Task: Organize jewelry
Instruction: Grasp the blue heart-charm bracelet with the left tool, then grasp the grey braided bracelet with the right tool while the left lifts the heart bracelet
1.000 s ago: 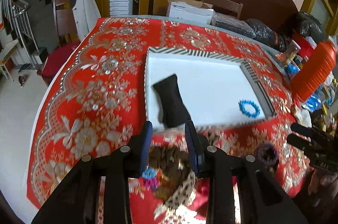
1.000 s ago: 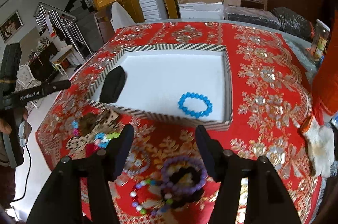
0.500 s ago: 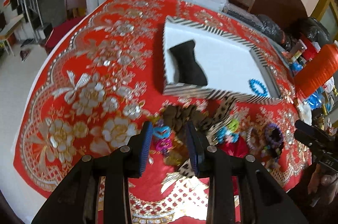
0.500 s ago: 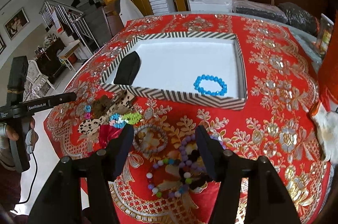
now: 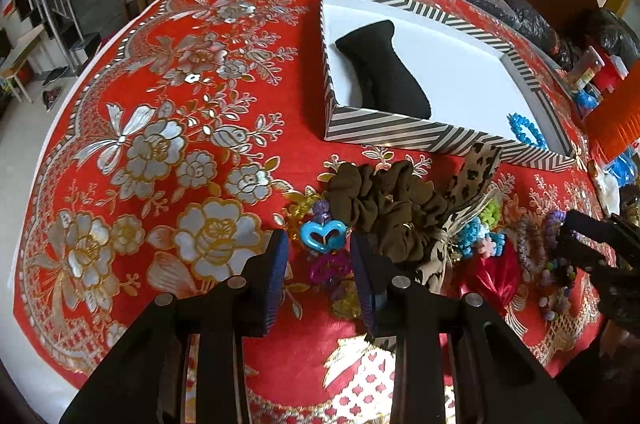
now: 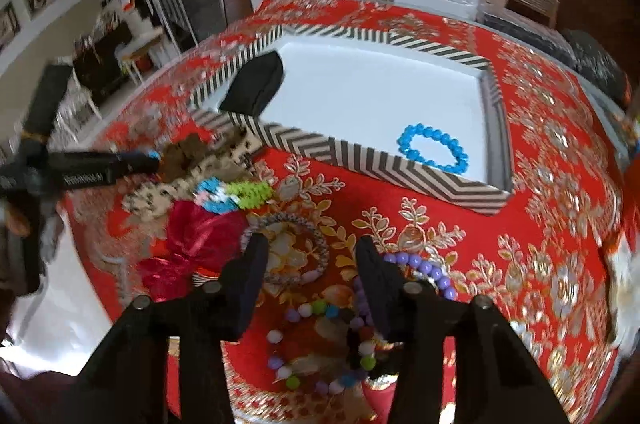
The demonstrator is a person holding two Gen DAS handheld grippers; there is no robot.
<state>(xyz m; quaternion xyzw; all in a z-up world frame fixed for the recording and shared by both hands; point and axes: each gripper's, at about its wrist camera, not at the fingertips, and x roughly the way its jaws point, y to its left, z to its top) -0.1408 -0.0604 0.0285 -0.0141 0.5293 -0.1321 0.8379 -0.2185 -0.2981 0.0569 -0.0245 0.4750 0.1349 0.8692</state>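
Note:
A pile of jewelry and hair ties lies on the red tablecloth in front of a striped box (image 5: 400, 135) (image 6: 380, 167). The box holds a black pouch (image 5: 384, 71) (image 6: 256, 87) and a blue bead bracelet (image 5: 524, 129) (image 6: 434, 147). My left gripper (image 5: 320, 256) is open, low over the pile, with a blue heart charm (image 5: 322, 235) just ahead of its tips and a pink one (image 5: 328, 270) between the fingers. My right gripper (image 6: 312, 256) has its jaws closing around a grey beaded bracelet (image 6: 288, 252), and the pads are not pressing on it. A purple bead bracelet (image 6: 424, 270) lies beside the right finger.
A brown scrunchie (image 5: 384, 207), a leopard-print tie (image 5: 476, 171), a red satin scrunchie (image 6: 200, 236) and a multicolour bead string (image 6: 320, 344) crowd the pile. An orange container (image 5: 616, 115) and clutter stand at the table's right edge. Chairs stand behind the table.
Both grippers have sunk toward the pile, which now fills the near view. The right gripper's jaws have narrowed around the grey bracelet. The left jaws keep the same gap.

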